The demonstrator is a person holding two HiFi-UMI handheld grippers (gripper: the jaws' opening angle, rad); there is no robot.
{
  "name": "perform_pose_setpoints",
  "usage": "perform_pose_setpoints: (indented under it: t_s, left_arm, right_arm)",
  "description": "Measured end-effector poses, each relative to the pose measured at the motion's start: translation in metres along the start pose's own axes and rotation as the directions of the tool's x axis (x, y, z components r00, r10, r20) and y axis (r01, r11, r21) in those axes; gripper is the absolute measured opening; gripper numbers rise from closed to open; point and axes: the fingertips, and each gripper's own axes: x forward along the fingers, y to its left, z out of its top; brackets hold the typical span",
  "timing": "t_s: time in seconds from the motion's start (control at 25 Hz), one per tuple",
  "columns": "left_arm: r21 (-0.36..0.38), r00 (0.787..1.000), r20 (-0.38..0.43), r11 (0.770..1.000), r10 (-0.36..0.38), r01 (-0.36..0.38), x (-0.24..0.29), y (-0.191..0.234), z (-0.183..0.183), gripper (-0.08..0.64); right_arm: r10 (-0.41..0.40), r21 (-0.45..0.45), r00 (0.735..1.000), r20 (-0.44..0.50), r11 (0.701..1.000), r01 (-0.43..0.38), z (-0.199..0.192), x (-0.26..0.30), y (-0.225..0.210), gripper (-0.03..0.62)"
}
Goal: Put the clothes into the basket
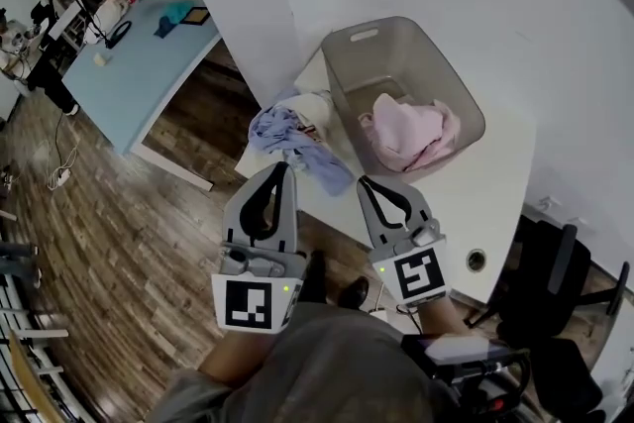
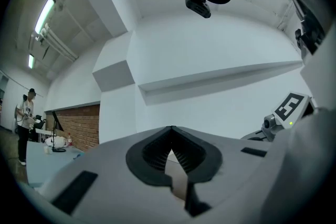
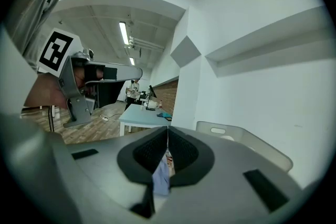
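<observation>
Left of the basket [image 1: 342, 50], off the bench [image 1: 500, 173] edge: left gripper [image 1: 283, 167], jaws together on nothing. From its own view only: white wall and the right gripper's cube.

Just beside the basket's left wall, on the bench: clothes [image 1: 287, 134], a blue and white heap.

Before the basket's near wall: right gripper [image 1: 364, 180], jaws together. Through the slit in its own view, a strip of blue cloth beyond the tips; contact impossible to tell.

Inside the basket: one pink cloth [image 1: 411, 134], seen from the head view alone. From the right gripper view, only the basket's rim and handle slot.
</observation>
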Motion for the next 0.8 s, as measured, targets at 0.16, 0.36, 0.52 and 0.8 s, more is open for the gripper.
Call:
perform_pose_setpoints:
  t_s: [0.16,0.36,0.52,0.8]
  left_arm:
    - [0.004,0.999,-0.015,0.999,0.048,-0.048,-0.006,0.016,-0.01,0.008]
    - [-0.011,0.997,-0.031,0.997,0.076,-0.076,-0.002,0.037,-0.034,0.008]
    - [-0.015,0.996,-0.05,0.997,0.074,-0.075,0.009,0.054,-0.067,0.008]
    - [-0.066,0.992,-0.112,0.995,0.065,-0.073,0.022,0.075,-0.143,0.008]
  right_arm:
    - [0.033,-0.006,0.999,0.02,0.999,-0.033,0.005,0.008,0.008,0.009]
    - [0.06,0.023,0.998,0.037,0.998,-0.061,0.006,0.024,0.015,0.009]
    - [0.085,0.06,0.996,0.04,0.994,-0.087,0.002,0.044,0.028,0.009]
    - [0.115,0.062,0.992,-0.056,0.992,-0.112,-0.026,0.068,0.039,0.009]
